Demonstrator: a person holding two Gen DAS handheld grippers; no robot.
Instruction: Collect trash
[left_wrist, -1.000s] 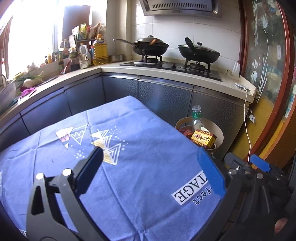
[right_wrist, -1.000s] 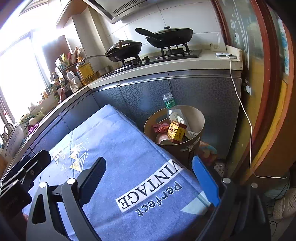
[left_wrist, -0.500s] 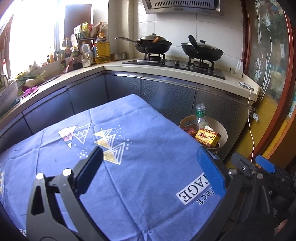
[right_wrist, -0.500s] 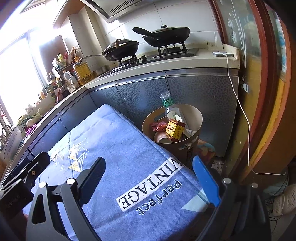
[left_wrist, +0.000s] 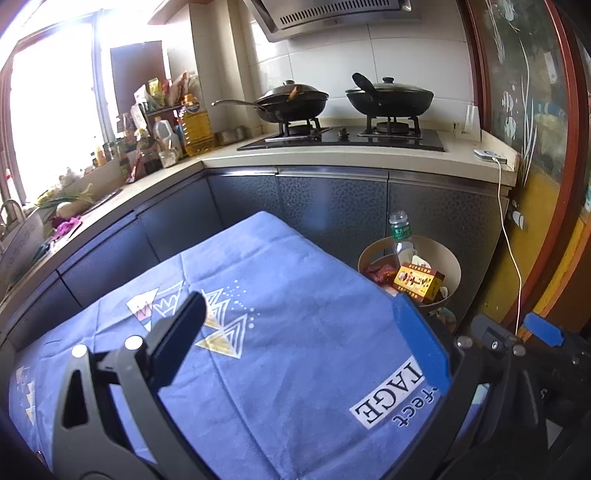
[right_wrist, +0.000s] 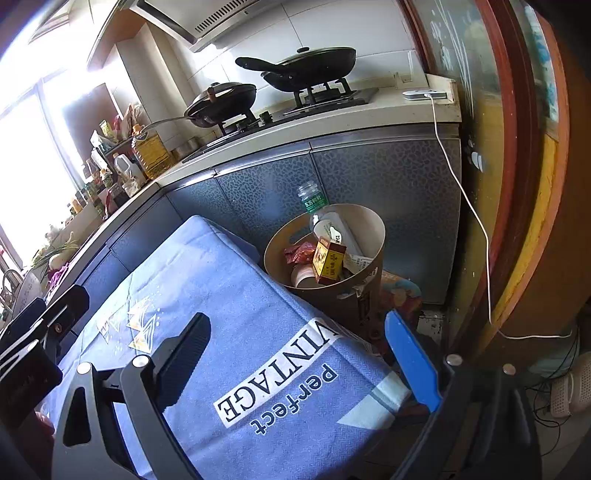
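Observation:
A round tan trash bin (left_wrist: 448, 258) (right_wrist: 369, 229) stands on the floor beside the table, below the stove counter. It holds a yellow-red carton (left_wrist: 417, 282) (right_wrist: 328, 258), a clear bottle with a green label (left_wrist: 399, 232) (right_wrist: 314, 201), a red wrapper (right_wrist: 297, 253) and a white cup (right_wrist: 303, 277). My left gripper (left_wrist: 299, 325) is open and empty above the blue tablecloth (left_wrist: 277, 350). My right gripper (right_wrist: 295, 343) is open and empty over the cloth's "perfect VINTAGE" corner (right_wrist: 280, 373), short of the bin. The right gripper's body shows at the lower right of the left wrist view (left_wrist: 535, 350).
A counter (left_wrist: 351, 157) with a stove and two black pans (left_wrist: 295, 99) runs behind the table. Bottles and jars (left_wrist: 159, 136) crowd the counter's left end near the window. A white charging cable (right_wrist: 465, 206) hangs down by the wooden door frame (right_wrist: 524, 184).
Both grippers have risen and drawn back a little, so the bin and stove sit lower and smaller in view. Both stay open and empty.

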